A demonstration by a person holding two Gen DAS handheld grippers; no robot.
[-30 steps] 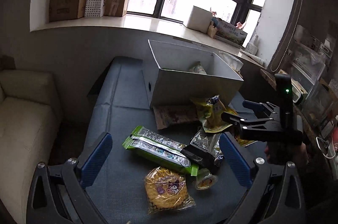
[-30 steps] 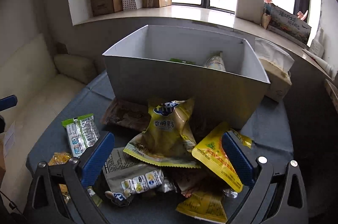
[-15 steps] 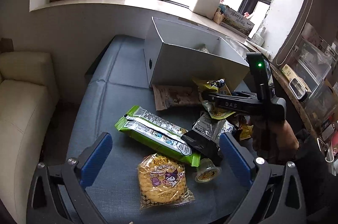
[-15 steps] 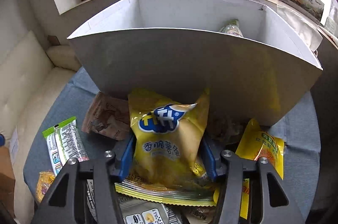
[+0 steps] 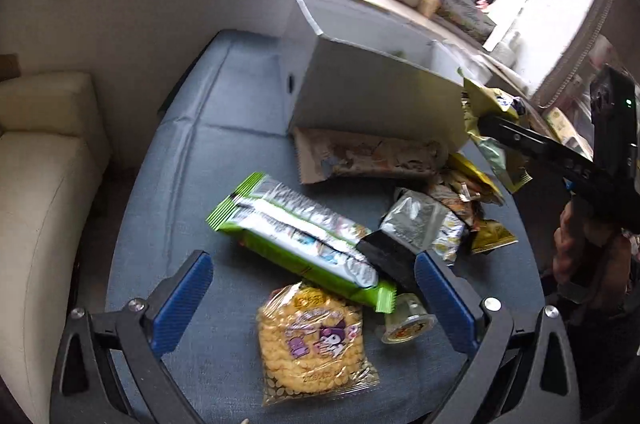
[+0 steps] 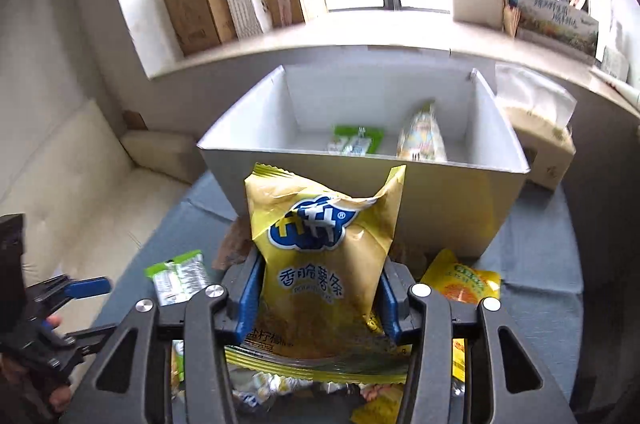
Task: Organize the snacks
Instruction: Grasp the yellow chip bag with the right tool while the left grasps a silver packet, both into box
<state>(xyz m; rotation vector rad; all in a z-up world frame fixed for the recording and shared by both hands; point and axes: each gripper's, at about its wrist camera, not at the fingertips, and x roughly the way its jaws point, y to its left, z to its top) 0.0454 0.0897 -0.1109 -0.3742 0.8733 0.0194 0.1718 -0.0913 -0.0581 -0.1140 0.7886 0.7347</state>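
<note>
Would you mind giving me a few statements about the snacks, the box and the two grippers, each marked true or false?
1. The right gripper is shut on the yellow chip bag. True.
2. The white box has nothing in it. False: a green packet and another bag lie inside.
3. The left gripper is clamped on the green wafer pack. False: it is open and holds nothing.
4. A round cracker pack lies on the blue cloth between the left fingers. True.
</note>
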